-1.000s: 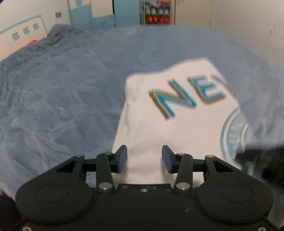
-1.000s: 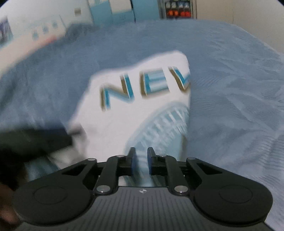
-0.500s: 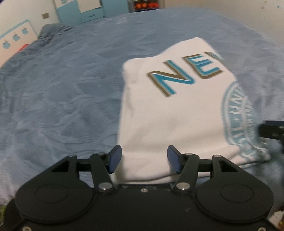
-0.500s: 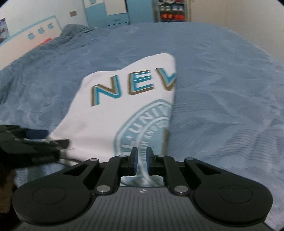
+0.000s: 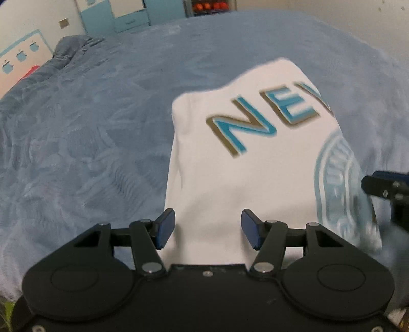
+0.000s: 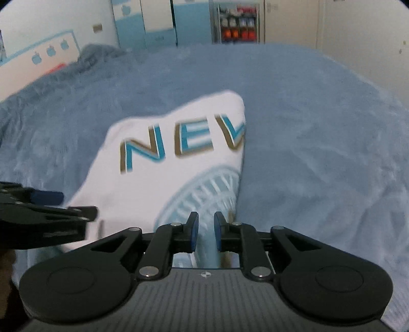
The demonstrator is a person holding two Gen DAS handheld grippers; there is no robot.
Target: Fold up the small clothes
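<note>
A folded white T-shirt (image 5: 245, 178) lies on a blue bedspread (image 5: 89, 153), a gripper at each near corner.

The left gripper (image 5: 208, 228) hangs released, jaws spread over the near hem; the right gripper (image 6: 205, 233) is nearly clenched, cloth between its pads, grip uncertain. Beyond, blue cabinets (image 6: 163, 23) line the wall.

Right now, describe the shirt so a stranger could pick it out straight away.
Look at the blue blanket that covers the bed. On it lies a folded white shirt, the only pale thing there. It carries big blue letters edged in gold and a light blue round seal.
</note>
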